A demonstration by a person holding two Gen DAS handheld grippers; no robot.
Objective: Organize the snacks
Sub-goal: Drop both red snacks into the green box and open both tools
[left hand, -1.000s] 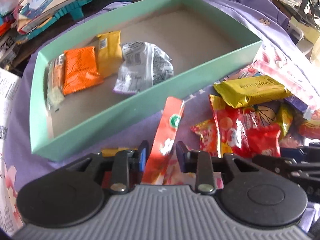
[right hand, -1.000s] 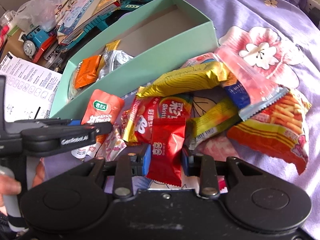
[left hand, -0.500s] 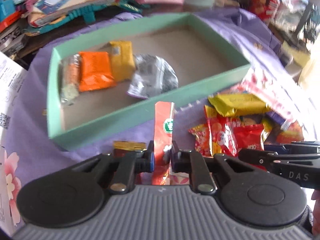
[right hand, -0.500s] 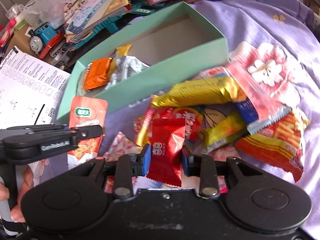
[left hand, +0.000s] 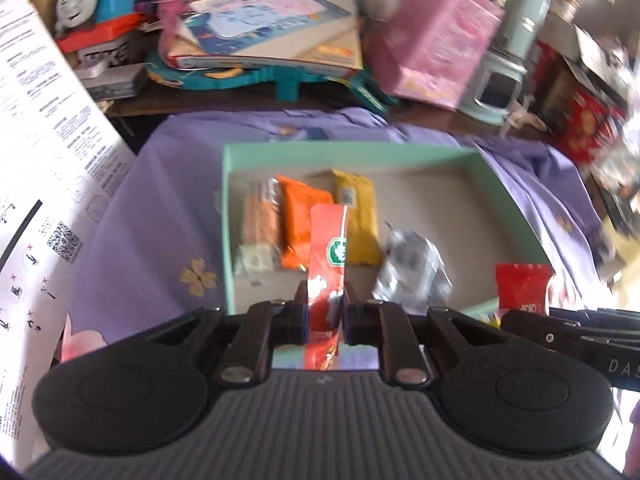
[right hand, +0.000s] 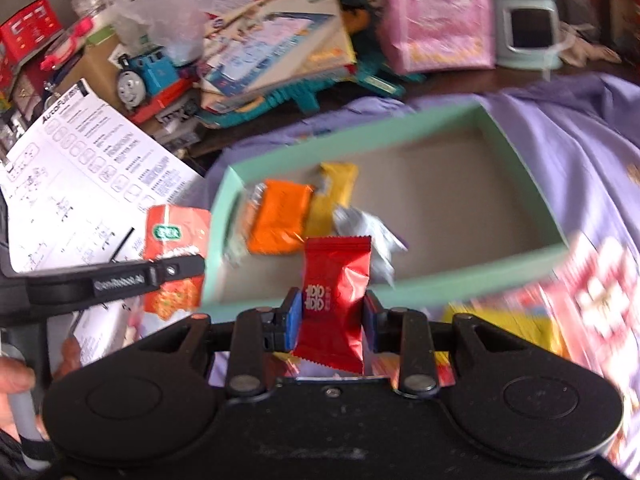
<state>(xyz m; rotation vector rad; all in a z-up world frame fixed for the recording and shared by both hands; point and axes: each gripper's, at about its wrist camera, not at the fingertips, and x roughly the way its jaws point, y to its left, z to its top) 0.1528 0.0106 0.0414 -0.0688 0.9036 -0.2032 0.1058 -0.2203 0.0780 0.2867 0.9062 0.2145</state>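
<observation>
Snacks are being carried toward the tray, one in each tool.

Left wrist view: the left tool (left hand: pixel 325 314) is clenching a long red packet (left hand: pixel 327 264) edge-on, so it is hanging over the tray's (left hand: pixel 516 216) near wall, probably for a drop beside the orange pack (left hand: pixel 300 228) and yellow pack (left hand: pixel 357 226) lying at the tray's left end. A silver pack (left hand: pixel 412 276) is sitting nearer the middle.

Right wrist view: the right tool (right hand: pixel 333 320) is gripping a red candy (right hand: pixel 335 300) by its sides, holding it above the tray's near wall. The tray's right half is lying bare, likely leaving room. More snacks are waiting on the purple cloth (right hand: pixel 580 128) at the right, blurred.
</observation>
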